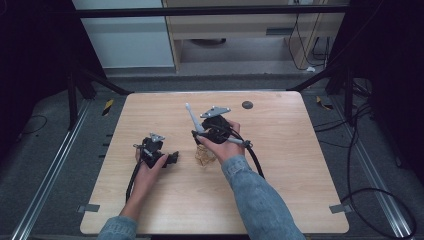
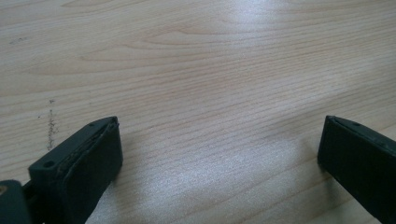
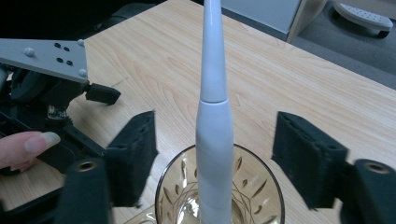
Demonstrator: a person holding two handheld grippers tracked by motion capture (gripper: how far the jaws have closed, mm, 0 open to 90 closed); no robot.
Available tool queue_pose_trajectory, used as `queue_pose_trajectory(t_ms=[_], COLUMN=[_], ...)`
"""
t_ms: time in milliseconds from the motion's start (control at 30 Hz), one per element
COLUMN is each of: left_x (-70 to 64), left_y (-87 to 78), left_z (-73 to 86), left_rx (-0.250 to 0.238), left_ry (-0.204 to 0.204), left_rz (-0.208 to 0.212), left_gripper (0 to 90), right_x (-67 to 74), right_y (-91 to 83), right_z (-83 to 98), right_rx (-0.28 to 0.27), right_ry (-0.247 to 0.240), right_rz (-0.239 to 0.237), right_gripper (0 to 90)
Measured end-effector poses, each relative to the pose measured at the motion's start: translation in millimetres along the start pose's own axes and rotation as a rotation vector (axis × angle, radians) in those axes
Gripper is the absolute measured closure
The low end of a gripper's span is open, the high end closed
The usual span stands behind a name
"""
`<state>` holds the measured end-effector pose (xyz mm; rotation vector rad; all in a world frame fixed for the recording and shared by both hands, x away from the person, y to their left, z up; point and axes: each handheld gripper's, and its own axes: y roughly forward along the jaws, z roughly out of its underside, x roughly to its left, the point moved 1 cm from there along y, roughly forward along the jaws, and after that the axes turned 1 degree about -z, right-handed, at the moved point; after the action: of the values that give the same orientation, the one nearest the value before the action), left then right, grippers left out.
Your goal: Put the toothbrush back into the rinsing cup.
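Toothbrush [image 3: 214,135] stands in glass [image 3: 177,186] mid-counter [image 1: 280,165], between right gripper [image 3: 215,154] jaws, open, not touching. Left gripper [image 2: 219,154] jaws open, empty. Handle light, stiff, slick: grip mid-handle; glass fragile.

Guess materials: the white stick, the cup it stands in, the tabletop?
White stick: probably glossy plastic, smooth with a seam between two sections. Cup: looks like amber-tinted glass, see-through with a cut leaf pattern. Tabletop: wood or wood-look laminate, pale grain with a soft sheen.
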<state>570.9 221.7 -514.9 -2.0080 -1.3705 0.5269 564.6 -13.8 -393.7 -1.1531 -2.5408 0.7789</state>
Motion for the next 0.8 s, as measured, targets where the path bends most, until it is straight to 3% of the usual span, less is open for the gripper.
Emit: queue_pose_trajectory(t_ms=[200,300,533,800], left_x=[0.0,0.0,0.0,0.0], left_y=[0.0,0.0,0.0,0.0], left_z=[0.0,0.0,0.0,0.0], left_rx=[0.0,0.0,0.0,0.0], left_ry=[0.0,0.0,0.0,0.001], left_rz=[0.0,0.0,0.0,0.0], left_gripper=[0.0,0.0,0.0,0.0], right_x=[-1.6,-3.2,-8.1,-23.7], right_y=[-3.4,-4.0,-11.0,-24.7], right_z=[-1.0,-0.9,0.7,5.1], right_rx=[-0.024,-0.021,-0.044,-0.032], right_ry=[0.004,0.006,-0.016,0.015], right_rz=[0.03,0.03,0.039,0.023], right_gripper=[10.7,7.8,9.2,12.2])
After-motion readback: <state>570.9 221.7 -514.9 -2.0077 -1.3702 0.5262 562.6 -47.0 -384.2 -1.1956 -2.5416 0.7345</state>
